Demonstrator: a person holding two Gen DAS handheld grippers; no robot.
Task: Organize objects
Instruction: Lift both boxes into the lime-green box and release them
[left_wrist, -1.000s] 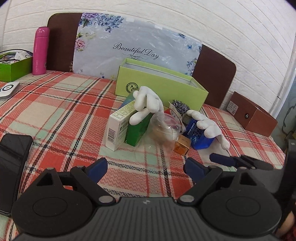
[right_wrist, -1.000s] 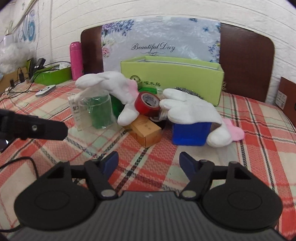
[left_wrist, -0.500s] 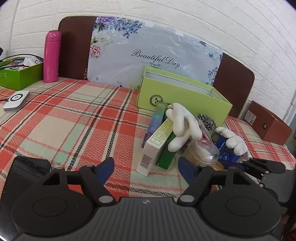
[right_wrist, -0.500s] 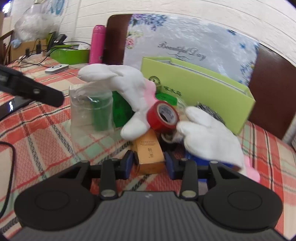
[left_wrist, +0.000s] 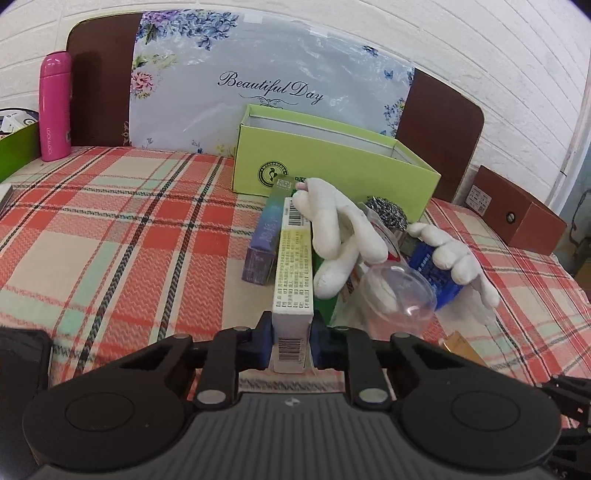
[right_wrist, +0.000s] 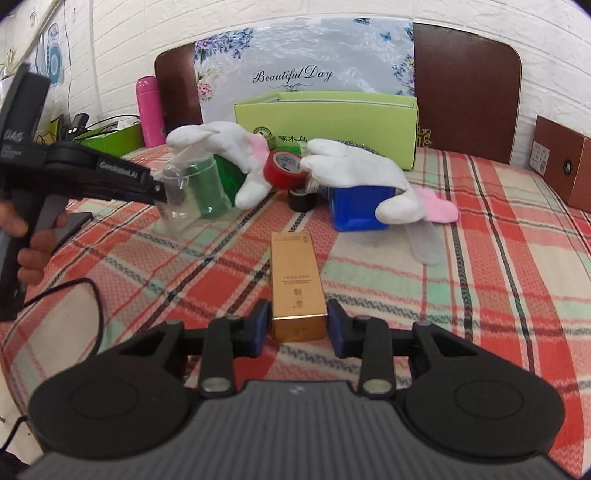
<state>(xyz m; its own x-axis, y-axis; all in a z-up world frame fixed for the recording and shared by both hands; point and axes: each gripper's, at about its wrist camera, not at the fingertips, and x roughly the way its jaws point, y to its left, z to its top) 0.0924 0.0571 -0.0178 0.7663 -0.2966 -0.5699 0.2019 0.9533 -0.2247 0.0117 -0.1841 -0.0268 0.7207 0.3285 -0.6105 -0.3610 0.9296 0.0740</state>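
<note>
My left gripper is closing, and its blue pads press both sides of a long white and yellow box that points toward the pile. My right gripper is also closing, pads against a gold box lying on the plaid cloth, apart from the pile. The pile holds two white gloves, a red tape roll, a black tape roll, a blue box, a clear cup and a purple box. Behind it stands an open lime-green box.
A pink bottle and a green tray stand at the far left. A brown box sits at the right edge. A black phone lies near left. In the right wrist view, a hand holds the left tool.
The left jaws closed from wide open onto the white and yellow box. The right jaws closed on the gold box, which now lies away from the pile, nearer the camera.
</note>
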